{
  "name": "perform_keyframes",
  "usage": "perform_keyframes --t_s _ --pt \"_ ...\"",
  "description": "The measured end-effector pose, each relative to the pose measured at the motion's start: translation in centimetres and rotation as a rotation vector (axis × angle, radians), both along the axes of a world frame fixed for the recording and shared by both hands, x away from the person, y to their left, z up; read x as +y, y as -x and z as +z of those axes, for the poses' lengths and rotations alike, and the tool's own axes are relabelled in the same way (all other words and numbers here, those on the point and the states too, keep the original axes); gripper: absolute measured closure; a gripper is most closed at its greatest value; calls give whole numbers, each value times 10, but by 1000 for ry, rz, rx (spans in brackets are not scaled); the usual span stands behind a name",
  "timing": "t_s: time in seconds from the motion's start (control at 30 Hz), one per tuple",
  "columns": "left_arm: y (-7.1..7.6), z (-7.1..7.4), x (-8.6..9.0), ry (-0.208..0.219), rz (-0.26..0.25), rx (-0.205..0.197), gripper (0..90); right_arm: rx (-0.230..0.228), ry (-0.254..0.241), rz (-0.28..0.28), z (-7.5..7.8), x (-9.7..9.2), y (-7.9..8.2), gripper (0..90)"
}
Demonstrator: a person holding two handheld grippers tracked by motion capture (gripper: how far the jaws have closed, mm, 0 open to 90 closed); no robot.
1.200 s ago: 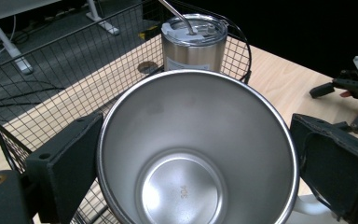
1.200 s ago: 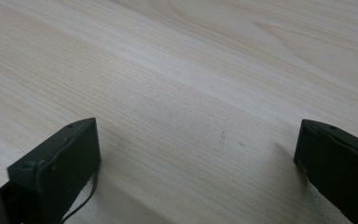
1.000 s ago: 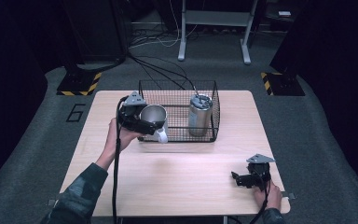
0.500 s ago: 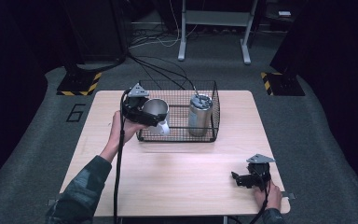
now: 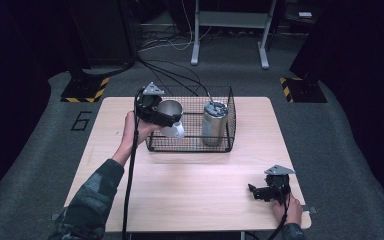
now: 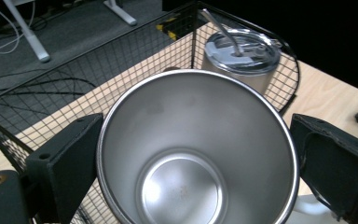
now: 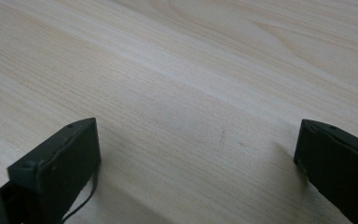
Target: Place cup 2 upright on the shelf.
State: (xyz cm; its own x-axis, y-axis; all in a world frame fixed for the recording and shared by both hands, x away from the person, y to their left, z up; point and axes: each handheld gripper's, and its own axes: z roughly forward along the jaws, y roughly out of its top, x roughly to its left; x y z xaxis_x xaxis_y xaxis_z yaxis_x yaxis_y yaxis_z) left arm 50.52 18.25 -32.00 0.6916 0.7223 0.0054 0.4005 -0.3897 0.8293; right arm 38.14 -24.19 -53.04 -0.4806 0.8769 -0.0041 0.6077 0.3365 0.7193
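Left gripper clamps steel cup, held over basket's left rim. Tumbler already inside, right. Left to do: lower cup in, release. Right gripper idle, jaws apart, near right on table.

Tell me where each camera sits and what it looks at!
High view: above the table, looking down; forearms and both hand-held grippers show.
Left gripper view: rides the left hand-held gripper, looking into the steel mug; black jaws show.
Right gripper view: rides the right hand-held gripper, facing bare tabletop.
Shared: mug, wire basket, lidded tumbler.
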Motion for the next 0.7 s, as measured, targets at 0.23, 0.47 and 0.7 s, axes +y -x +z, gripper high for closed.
perform_keyframes --t_s 0.23,0.47,0.7 --pt "-13 -2 -3 2 22 22 59 0 0 0 0 0 0 0" --pt "-27 -9 -9 -29 48 29 59 0 0 0 0 0 0 0" --pt "-39 -15 -14 -39 83 35 59 0 0 0 0 0 0 0"
